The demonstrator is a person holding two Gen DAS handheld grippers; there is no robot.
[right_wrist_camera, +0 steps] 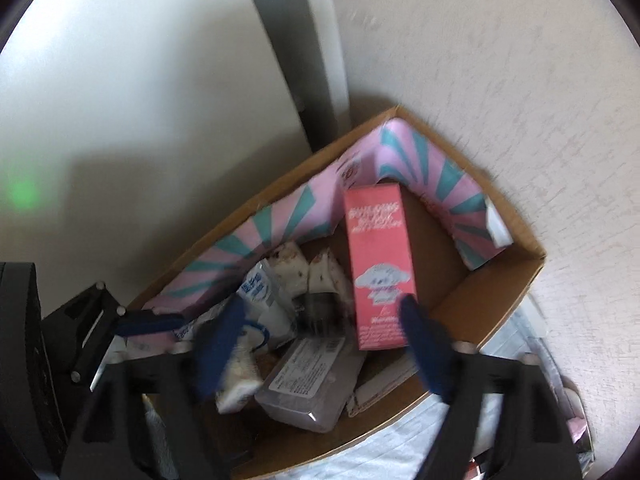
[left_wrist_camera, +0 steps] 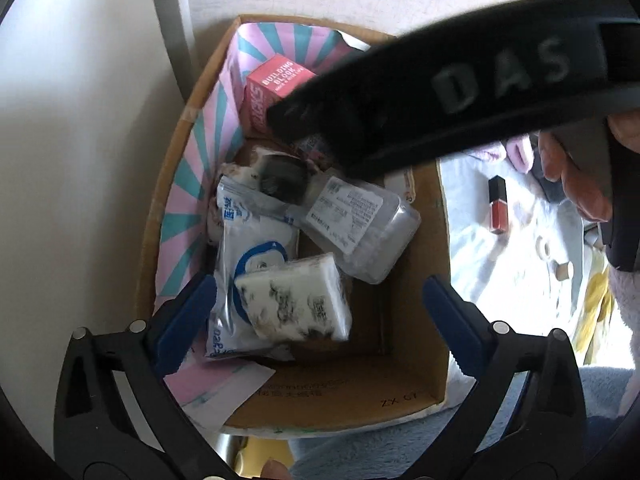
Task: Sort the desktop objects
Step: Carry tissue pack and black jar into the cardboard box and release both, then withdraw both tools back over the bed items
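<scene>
Over an open cardboard box (left_wrist_camera: 172, 184) hangs my left gripper (left_wrist_camera: 320, 314), pointing down with its jaws wide apart. A white tissue pack with black print (left_wrist_camera: 296, 300) lies below the gap, and neither pad touches it. My right gripper (right_wrist_camera: 320, 346) is also open above the same box (right_wrist_camera: 516, 292). A pink "Building Block" carton (right_wrist_camera: 376, 264) leans upright inside, its lower corner behind the right finger (right_wrist_camera: 424, 340), not clamped. In the left wrist view that carton (left_wrist_camera: 276, 84) shows at the far end, partly behind the right gripper's black body (left_wrist_camera: 480, 92).
The box has a pink and teal striped liner (right_wrist_camera: 440, 184) and holds a clear plastic case (left_wrist_camera: 360, 220), a blue and white wipes pack (left_wrist_camera: 248, 248) and other small packets. Outside on a pale cloth lies a red lip-gloss tube (left_wrist_camera: 497, 210). A hand (left_wrist_camera: 580, 184) holds the right gripper.
</scene>
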